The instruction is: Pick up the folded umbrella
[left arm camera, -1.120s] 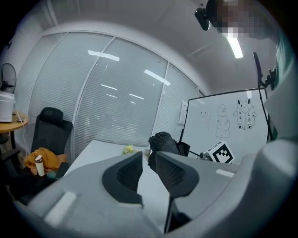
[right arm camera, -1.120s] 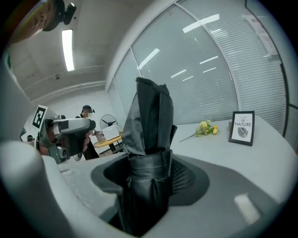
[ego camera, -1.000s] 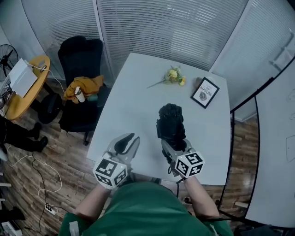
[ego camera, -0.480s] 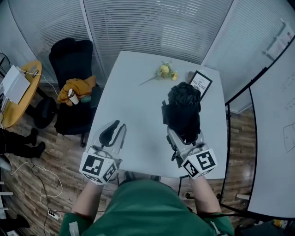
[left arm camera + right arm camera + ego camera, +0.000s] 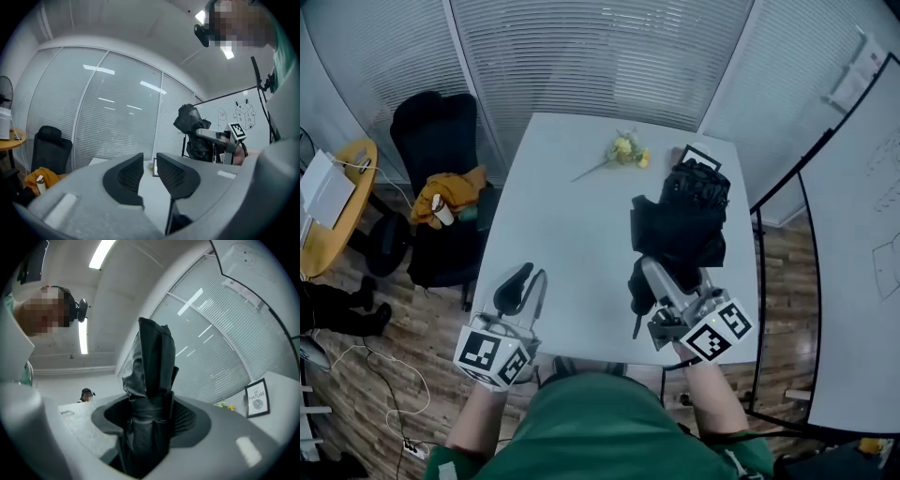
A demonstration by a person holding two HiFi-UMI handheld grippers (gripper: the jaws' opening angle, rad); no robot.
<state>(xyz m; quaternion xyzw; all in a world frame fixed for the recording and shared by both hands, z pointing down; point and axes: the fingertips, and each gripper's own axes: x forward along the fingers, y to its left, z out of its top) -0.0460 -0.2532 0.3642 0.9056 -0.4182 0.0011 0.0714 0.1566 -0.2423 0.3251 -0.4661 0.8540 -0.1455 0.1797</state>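
Observation:
The folded black umbrella (image 5: 680,225) is in the air above the white table (image 5: 572,234), its bunched canopy pointing away from me. My right gripper (image 5: 661,277) is shut on its lower part. In the right gripper view the umbrella (image 5: 150,376) stands up between the two pads of the right gripper (image 5: 149,416), which press on it from both sides. My left gripper (image 5: 525,286) hovers at the table's near left edge. In its own view the left gripper (image 5: 150,161) shows a narrow gap with nothing inside. The umbrella (image 5: 192,126) shows to its right.
Yellow flowers (image 5: 623,150) lie at the table's far side, next to a framed picture (image 5: 689,155) partly hidden by the umbrella. A black chair (image 5: 441,141) with an orange cloth (image 5: 455,187) stands to the left, a yellow round table (image 5: 337,216) beyond it. A whiteboard is on the right.
The right gripper has lifted the umbrella off the table and tilted it upward, so it now overlaps the framed picture. The left gripper has risen a little.

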